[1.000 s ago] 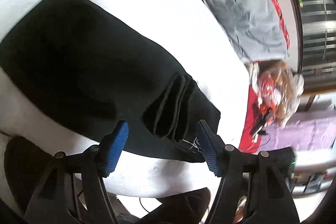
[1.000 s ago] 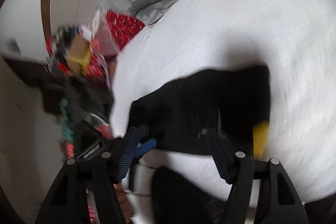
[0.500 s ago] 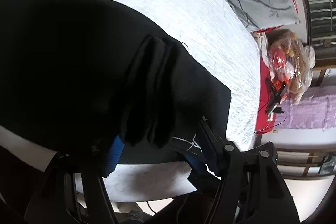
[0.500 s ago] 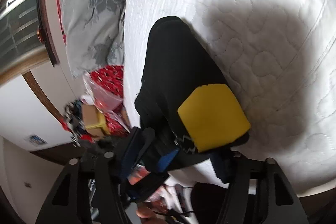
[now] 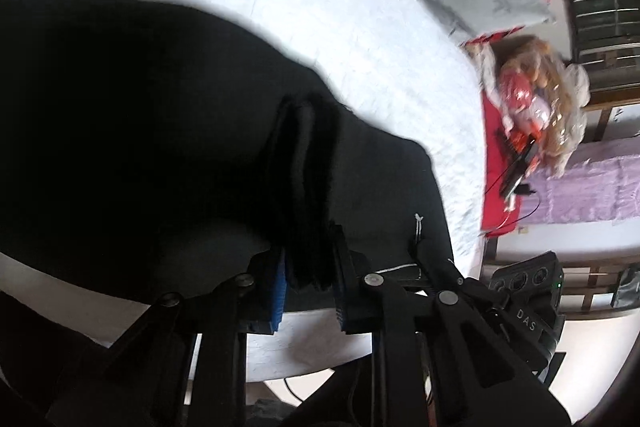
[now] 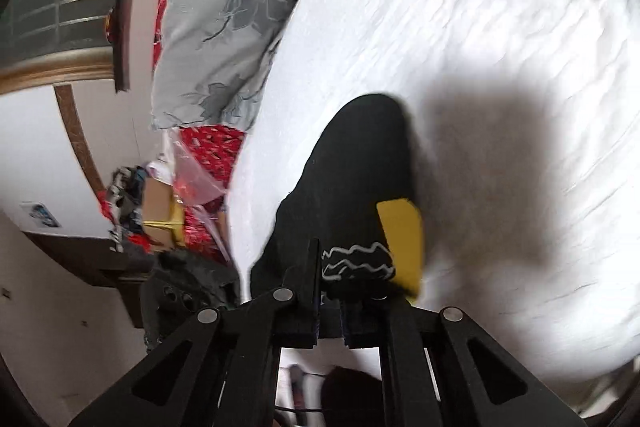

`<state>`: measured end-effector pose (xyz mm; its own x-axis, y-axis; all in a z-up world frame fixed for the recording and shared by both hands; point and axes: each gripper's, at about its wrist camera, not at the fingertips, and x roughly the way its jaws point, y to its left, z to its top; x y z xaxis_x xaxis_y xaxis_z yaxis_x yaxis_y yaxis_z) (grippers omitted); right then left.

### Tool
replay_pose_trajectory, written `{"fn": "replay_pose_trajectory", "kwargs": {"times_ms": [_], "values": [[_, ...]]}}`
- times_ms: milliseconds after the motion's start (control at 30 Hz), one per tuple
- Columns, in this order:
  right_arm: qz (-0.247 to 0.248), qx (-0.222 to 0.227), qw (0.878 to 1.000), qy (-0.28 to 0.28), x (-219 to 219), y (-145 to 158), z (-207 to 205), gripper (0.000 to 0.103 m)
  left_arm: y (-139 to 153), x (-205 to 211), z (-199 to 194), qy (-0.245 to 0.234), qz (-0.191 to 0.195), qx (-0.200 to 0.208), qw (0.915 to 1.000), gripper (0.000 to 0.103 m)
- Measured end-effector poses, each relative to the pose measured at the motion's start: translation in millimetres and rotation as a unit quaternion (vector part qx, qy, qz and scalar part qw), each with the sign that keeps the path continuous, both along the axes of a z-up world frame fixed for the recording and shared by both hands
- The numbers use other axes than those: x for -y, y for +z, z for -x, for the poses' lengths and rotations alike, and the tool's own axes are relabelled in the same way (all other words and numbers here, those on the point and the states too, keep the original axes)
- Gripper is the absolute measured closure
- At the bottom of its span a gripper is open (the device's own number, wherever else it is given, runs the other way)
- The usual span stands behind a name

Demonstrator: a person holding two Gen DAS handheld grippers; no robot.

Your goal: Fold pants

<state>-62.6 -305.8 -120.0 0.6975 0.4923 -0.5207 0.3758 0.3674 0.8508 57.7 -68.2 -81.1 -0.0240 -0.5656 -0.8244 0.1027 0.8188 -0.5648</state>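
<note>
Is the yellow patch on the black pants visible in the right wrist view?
Yes, the yellow patch shows on the black pants, just beside the wavy white stitching.

Both wrist views close in, angled down over the white bed [image 5: 360, 27], sharing black pants [image 6: 360, 163] at lower centre.

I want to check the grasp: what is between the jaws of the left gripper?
In the left wrist view, a bunched fold of the black pants lies between the closing jaws of the left gripper, over the white bed cover.
</note>
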Motion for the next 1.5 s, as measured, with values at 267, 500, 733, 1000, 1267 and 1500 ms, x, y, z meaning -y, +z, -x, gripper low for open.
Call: {"fn": "replay_pose_trajectory", "kwargs": {"times_ms": [267, 500, 733, 1000, 1267, 1500], "values": [[-0.040, -0.061, 0.997, 0.002, 4, -57, 11, 0.092, -11, 4, 4, -0.011, -0.015, 0.003, 0.9998, 0.089], [-0.110, -0.024, 0.993, -0.039, 9, -50, 16, 0.059, 2, 4, -9, -0.020, 0.027, 0.022, 0.9992, 0.077], [-0.141, -0.024, 0.988, -0.053, 6, -59, 15, 0.059, -11, 11, -14, -0.019, 0.030, 0.005, 0.9994, 0.068], [-0.154, -0.017, 0.987, -0.043, -4, -55, 6, 0.096, 21, 0, -20, -0.010, 0.036, 0.037, 0.9986, 0.092], [-0.137, -0.027, 0.990, -0.009, -20, -63, -12, 0.096, -8, -10, -25, -0.009, -0.041, 0.032, 0.9986, 0.091], [-0.110, -0.050, 0.993, 0.012, -11, -68, -8, 0.089, 5, -6, -13, -0.031, -0.061, 0.065, 0.9955, 0.088]]}}
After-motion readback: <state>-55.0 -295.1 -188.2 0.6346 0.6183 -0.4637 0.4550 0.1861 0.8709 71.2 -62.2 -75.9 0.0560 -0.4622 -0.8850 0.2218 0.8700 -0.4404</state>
